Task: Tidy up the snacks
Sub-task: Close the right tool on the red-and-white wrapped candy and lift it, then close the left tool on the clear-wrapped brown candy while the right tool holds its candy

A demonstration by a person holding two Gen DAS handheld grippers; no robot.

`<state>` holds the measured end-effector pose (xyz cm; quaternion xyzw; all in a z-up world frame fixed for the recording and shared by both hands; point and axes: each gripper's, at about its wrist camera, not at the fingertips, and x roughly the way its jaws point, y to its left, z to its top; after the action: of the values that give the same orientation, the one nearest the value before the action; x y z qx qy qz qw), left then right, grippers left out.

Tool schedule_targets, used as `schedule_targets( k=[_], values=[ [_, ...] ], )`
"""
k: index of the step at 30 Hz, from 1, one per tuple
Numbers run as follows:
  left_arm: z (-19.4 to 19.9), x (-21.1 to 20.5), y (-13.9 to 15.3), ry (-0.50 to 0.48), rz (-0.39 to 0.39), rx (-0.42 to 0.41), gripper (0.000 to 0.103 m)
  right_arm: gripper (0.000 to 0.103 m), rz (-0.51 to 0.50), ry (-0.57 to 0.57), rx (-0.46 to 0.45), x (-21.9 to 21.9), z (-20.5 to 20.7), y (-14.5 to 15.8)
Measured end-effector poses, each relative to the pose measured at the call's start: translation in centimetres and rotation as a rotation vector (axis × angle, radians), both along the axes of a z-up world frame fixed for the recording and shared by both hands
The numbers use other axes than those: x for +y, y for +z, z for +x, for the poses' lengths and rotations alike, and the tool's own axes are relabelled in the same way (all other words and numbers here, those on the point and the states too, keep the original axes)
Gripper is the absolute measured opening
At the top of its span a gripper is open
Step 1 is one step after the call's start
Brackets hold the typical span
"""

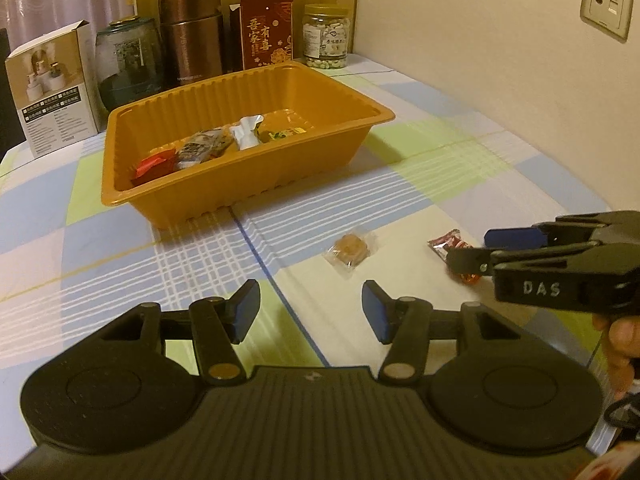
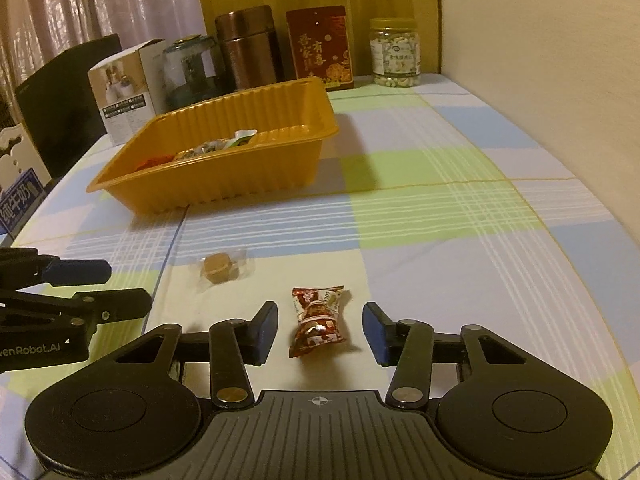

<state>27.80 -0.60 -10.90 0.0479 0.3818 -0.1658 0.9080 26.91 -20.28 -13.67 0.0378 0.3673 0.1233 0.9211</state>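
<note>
An orange plastic tray [image 1: 200, 196] [image 2: 224, 188] sits on the checked tablecloth and holds several wrapped snacks [image 1: 200, 148]. A clear-wrapped brown cake [image 1: 351, 248] [image 2: 219, 267] lies on the cloth in front of the tray. A red wrapped candy [image 2: 318, 320] [image 1: 448, 245] lies to its right. My right gripper [image 2: 320, 328] is open, with a finger on each side of the red candy, not touching it. My left gripper [image 1: 310, 312] is open and empty, just short of the brown cake. Each gripper also shows from the side in the other view.
Along the back stand a white box [image 1: 52, 88], a dark glass jar [image 1: 128, 60], a copper canister [image 1: 192, 36], a red snack box [image 1: 266, 30] and a jar of nuts [image 1: 326, 36]. A wall runs along the table's right side. A milk carton [image 2: 20, 192] stands at the far left.
</note>
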Motion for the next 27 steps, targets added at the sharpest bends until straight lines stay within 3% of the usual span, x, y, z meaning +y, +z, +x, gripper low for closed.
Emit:
schedule_targets(
  k=[13,27],
  values=[
    [0.7,-0.4,-0.2,-0.010,-0.007,0.003,0.056,0.027,-0.100,0.048,-0.028,1.9,0.0,-1.1],
    [2.6,-1.8,-1.3,-0.103,-0.001,-0.024,0.054,0.024,-0.013,-0.046,-0.027,0.2,0.0,0.9]
  ],
)
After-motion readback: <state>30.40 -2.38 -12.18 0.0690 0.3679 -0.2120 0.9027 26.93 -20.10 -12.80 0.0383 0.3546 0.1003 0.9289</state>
